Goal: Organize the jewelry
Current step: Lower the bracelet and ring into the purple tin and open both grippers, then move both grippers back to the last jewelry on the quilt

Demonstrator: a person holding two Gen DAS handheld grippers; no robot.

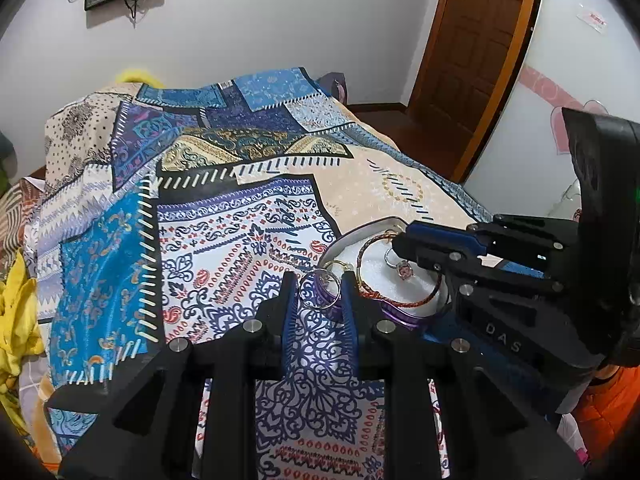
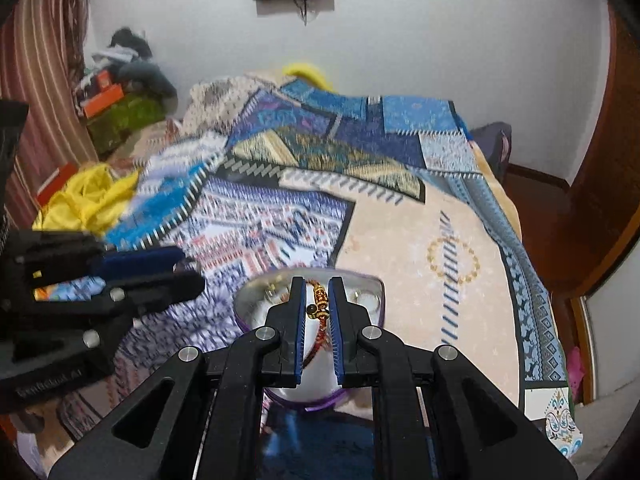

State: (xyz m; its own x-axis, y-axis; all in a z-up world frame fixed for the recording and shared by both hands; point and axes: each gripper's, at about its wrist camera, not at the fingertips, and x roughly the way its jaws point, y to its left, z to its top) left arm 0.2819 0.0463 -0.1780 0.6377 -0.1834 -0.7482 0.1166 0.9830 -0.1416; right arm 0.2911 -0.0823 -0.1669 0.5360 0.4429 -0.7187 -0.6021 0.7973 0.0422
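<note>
a silver ring (image 1: 320, 290) is pinched upright between the pads of the left claw (image 1: 319, 293), just beside the near rim of the purple-walled tray (image 1: 394, 314). the tray is set on a patchwork bedspread (image 1: 224, 216) on the bed. inside the tray a red cord bracelet (image 1: 404, 298), a gem ring (image 1: 403, 269) and a gold ring (image 1: 340, 264) are seen on white lining. the right claw (image 2: 319, 304) is held over the tray, nearly pressed together around the gold-beaded part of the bracelet (image 2: 320, 300); actual grip cannot be told.
</note>
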